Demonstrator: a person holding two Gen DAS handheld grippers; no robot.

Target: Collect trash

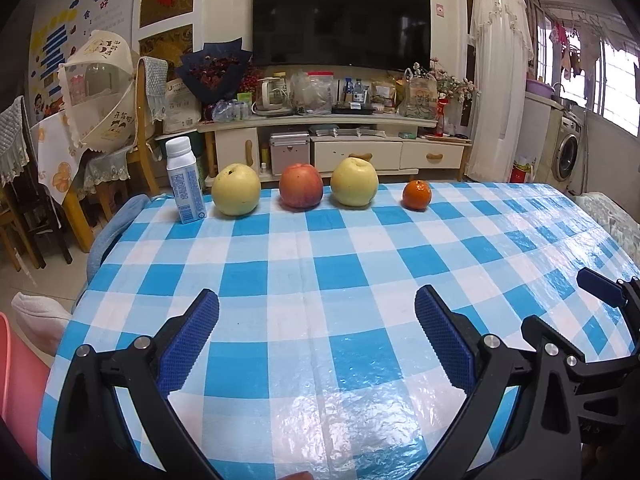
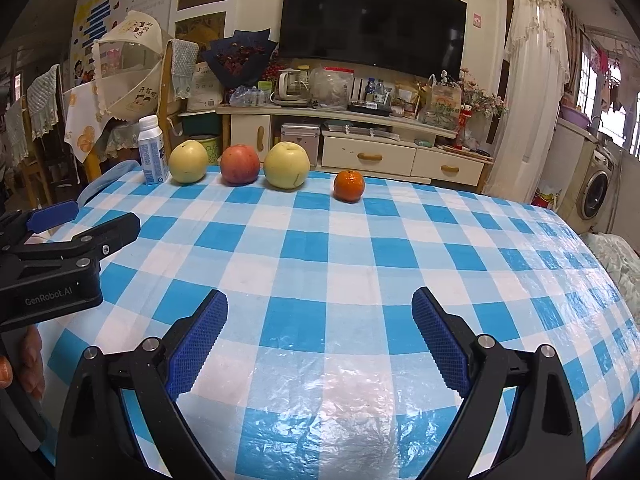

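Your counter (image 1: 320, 280) is big and wears a shiny plastic cloth with blue and white squares. Behind it, on the wall, hangs a wide black TV (image 1: 340, 20). Under the TV sits a long cream cabinet (image 1: 320, 136) with lots of stuff on top.

You hold your left claw (image 1: 316, 320) low over the near part of the counter. Its two blue bumpy pads are spread wide, and nothing is between them. You hold your right claw (image 2: 320, 316) just beside it, also low over the near part of the counter. It is spread wide too, with only the cloth between its pads.

All the small things stand in a row at the far edge of the counter, well apart from both claws. On the left end stands the small white milk bottle with a white cap and blue writing (image 1: 184, 184). It stands upright. Just beside it is a round yellow pear (image 1: 236, 190). Next comes a round red apple (image 1: 301, 186). Then comes a second yellow pear (image 1: 354, 182), close to the apple. Last, a little way off to the right, sits a small orange tangerine (image 1: 417, 195). It is the smallest thing in the row.
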